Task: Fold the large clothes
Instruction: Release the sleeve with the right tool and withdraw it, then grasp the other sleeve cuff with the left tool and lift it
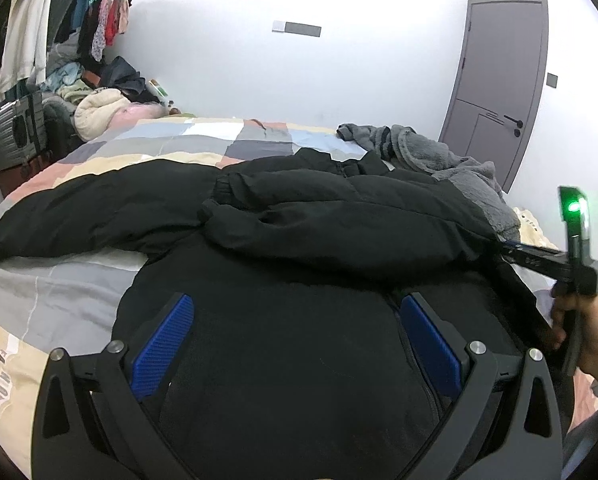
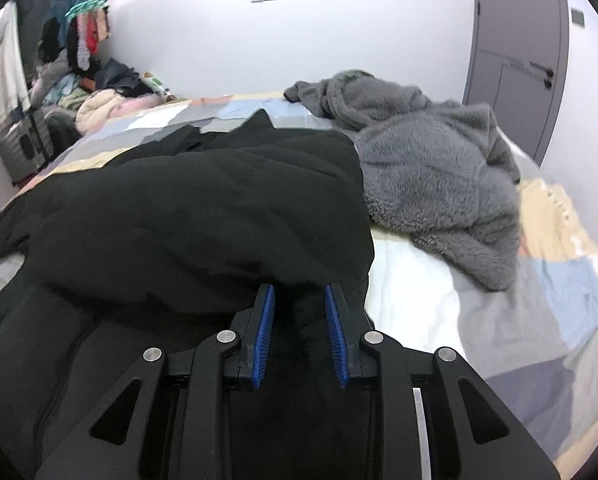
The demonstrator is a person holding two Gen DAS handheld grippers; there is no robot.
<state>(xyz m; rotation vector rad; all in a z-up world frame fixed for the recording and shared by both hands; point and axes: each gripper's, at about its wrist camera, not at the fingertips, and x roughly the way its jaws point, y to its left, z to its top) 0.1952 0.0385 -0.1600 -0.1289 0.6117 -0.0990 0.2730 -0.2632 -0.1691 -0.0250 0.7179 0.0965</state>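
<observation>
Black jacket (image 2: 187, 216) spread mid-bed (image 2: 419, 280), one sleeve folded across. R claw (image 2: 299, 312) narrow, pinching jacket edge; L claw (image 1: 295, 340) wide, empty. Next: prob carry edge over, flatten.

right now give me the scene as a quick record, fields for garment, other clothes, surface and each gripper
garment: black jacket, spread on the bed, one sleeve folded across its body
other clothes: grey fleece robe, crumpled beside the jacket's far right
surface: patchwork bedspread
left gripper: open, over the jacket's near part
right gripper: narrowed on a fold at the jacket's right edge
backdrop: grey door
</observation>
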